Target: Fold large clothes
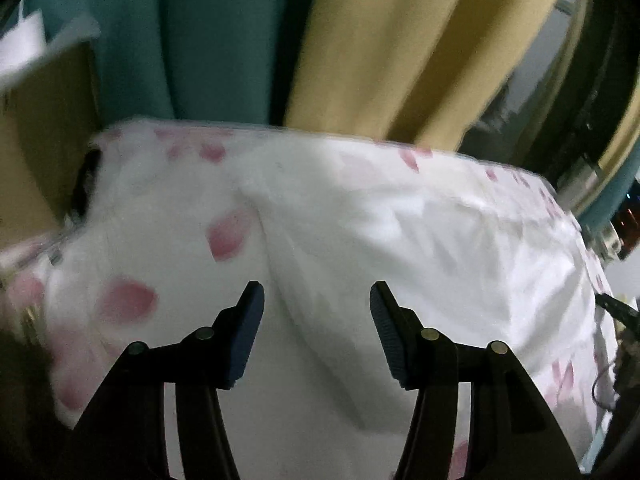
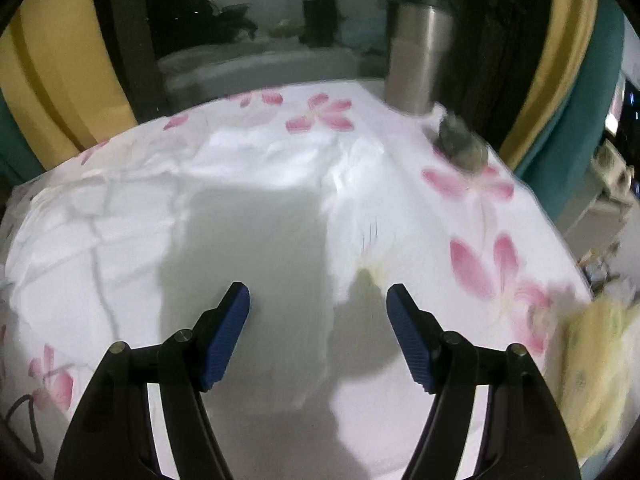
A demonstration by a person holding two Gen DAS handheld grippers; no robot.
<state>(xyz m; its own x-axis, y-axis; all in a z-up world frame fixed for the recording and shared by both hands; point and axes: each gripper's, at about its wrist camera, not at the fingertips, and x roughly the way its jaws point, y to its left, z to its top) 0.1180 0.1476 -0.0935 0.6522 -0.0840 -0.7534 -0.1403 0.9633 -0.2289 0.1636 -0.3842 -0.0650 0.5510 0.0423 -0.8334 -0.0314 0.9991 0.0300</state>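
A large white garment (image 1: 360, 216) lies spread and wrinkled on a bed sheet printed with pink flowers (image 1: 124, 300). In the right wrist view the same white cloth (image 2: 248, 232) shows a flat folded part in the middle, on the flowered sheet (image 2: 480, 264). My left gripper (image 1: 316, 300) is open and empty, just above the cloth. My right gripper (image 2: 318, 304) is open and empty, above the folded part. Both views are blurred.
Teal (image 1: 208, 40) and yellow (image 1: 400, 48) curtains hang behind the bed. A cardboard box (image 1: 44, 136) stands at the left. A metal cylinder (image 2: 420, 60) and a grey object (image 2: 460, 140) sit at the far right corner. Yellow cloth (image 2: 596, 368) lies at the right edge.
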